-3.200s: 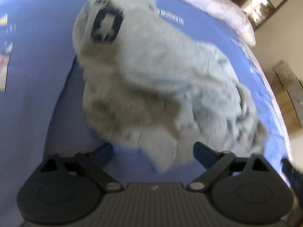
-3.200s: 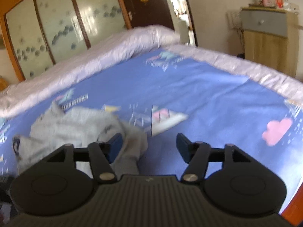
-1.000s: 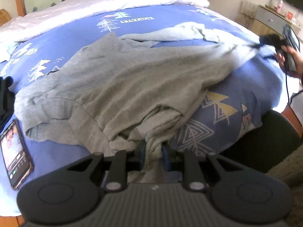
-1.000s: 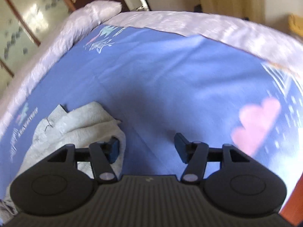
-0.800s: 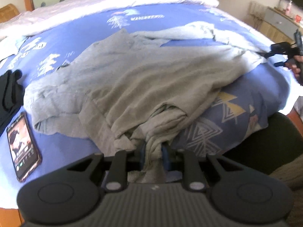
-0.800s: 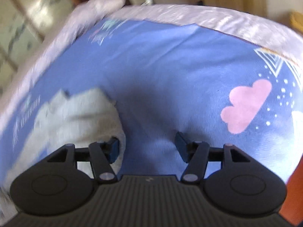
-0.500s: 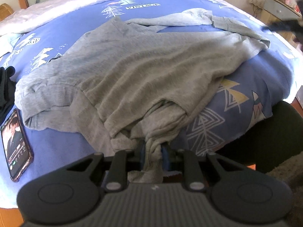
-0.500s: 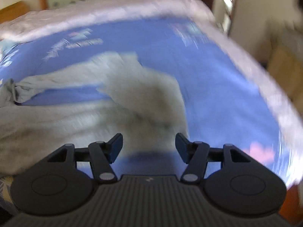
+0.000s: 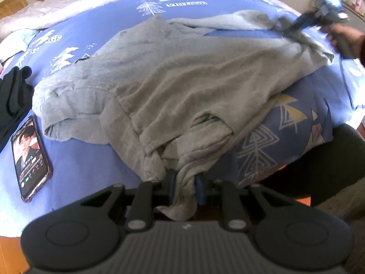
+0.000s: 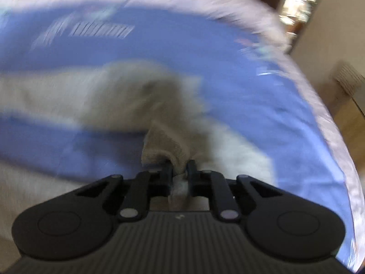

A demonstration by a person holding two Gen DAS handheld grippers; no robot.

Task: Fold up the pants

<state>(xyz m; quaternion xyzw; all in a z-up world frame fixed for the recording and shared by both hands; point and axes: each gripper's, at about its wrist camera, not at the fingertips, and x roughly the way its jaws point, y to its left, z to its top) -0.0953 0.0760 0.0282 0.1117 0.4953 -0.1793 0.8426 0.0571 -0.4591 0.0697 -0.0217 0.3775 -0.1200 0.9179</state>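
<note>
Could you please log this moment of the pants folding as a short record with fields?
garment: grey pants, spread unfolded across the blue patterned bedsheet
left gripper: shut on a bunch of pants fabric at the near bed edge
right gripper: shut on a pants hem at the far end; view motion-blurred
beside pants: smartphone with screen lit, black garment at the left edge
fold status: no fold made yet

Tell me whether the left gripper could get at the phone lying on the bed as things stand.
Probably not yet. The left gripper is shut on the grey pants, so it would have to let go first. Otherwise the way looks free: the phone lies uncovered on the blue sheet, to the left of the pants.
</note>
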